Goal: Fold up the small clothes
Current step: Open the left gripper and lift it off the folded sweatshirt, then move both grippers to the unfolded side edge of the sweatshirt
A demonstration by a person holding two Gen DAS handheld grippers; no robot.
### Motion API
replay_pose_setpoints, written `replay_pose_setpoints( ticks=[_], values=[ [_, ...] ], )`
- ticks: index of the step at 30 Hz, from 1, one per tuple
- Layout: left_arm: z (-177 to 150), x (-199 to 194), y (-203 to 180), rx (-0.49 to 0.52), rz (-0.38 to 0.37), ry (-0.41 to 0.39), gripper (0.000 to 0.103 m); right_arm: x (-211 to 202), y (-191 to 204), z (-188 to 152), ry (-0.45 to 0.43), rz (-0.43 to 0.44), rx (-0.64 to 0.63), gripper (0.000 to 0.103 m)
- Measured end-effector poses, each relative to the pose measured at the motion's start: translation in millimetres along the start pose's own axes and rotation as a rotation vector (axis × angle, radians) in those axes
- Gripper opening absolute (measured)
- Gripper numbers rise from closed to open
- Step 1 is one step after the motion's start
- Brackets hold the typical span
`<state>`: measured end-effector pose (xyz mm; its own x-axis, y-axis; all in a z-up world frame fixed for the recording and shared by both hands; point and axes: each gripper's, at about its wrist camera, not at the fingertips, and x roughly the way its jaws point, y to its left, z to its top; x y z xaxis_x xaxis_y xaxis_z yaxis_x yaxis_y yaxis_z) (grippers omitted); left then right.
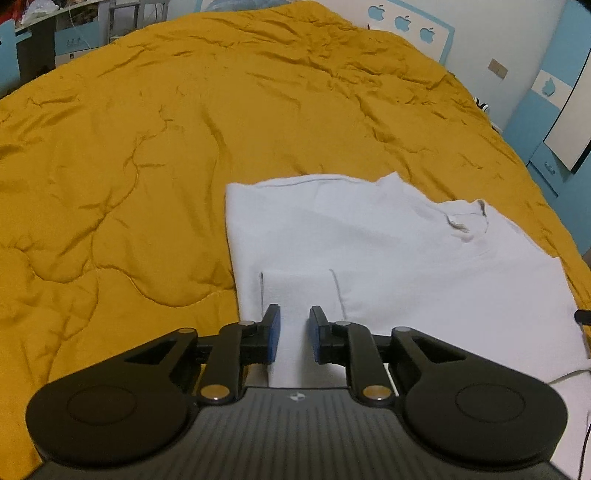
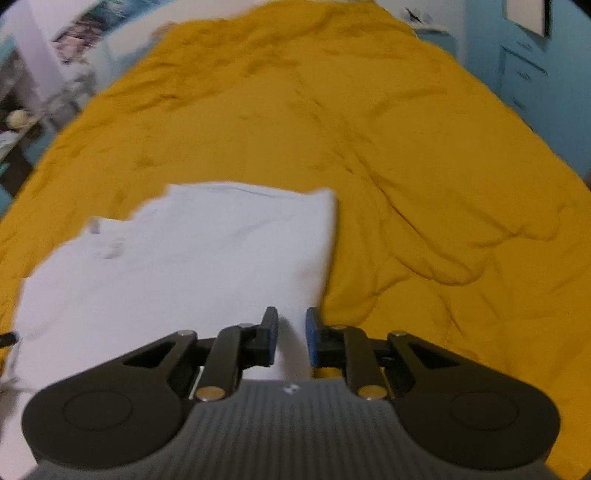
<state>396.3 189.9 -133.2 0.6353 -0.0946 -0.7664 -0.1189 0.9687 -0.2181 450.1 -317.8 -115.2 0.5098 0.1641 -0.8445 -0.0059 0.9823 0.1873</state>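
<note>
A white garment (image 1: 388, 251) lies partly folded on the yellow quilt (image 1: 129, 147), its collar toward the far right. A folded sleeve strip runs toward my left gripper (image 1: 294, 321). The left gripper is open, its blue pads either side of that strip above the garment's left part. In the right wrist view the same garment (image 2: 184, 258) fills the left half of the frame. My right gripper (image 2: 291, 325) is open over the garment's near right edge, where the cloth meets the quilt (image 2: 406, 184).
The quilt covers the whole bed. Blue and white furniture (image 1: 546, 122) stands to the right of the bed, a headboard with apple cut-outs (image 1: 402, 22) at the far end. Cluttered shelves (image 2: 29, 96) stand to the left.
</note>
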Motion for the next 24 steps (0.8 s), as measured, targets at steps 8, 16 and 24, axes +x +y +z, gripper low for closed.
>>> replay_pose_setpoints(
  ticks=[8, 16, 24],
  values=[
    [-5.9, -2.5, 6.6, 0.020, -0.013, -0.028, 0.020, 10.3, -11.2, -0.3, 0.043, -0.035, -0.011, 0.010],
    [-9.7, -34.4, -0.9, 0.067, -0.054, -0.029, 0.020, -42.3, 7.1, -20.7, -0.002, 0.061, -0.087, 0.009],
    [-35.7, -20.4, -17.6, 0.230, 0.039, 0.051, 0.022, -26.3, -4.0, -56.7, 0.063, 0.017, -0.074, 0.008]
  ],
)
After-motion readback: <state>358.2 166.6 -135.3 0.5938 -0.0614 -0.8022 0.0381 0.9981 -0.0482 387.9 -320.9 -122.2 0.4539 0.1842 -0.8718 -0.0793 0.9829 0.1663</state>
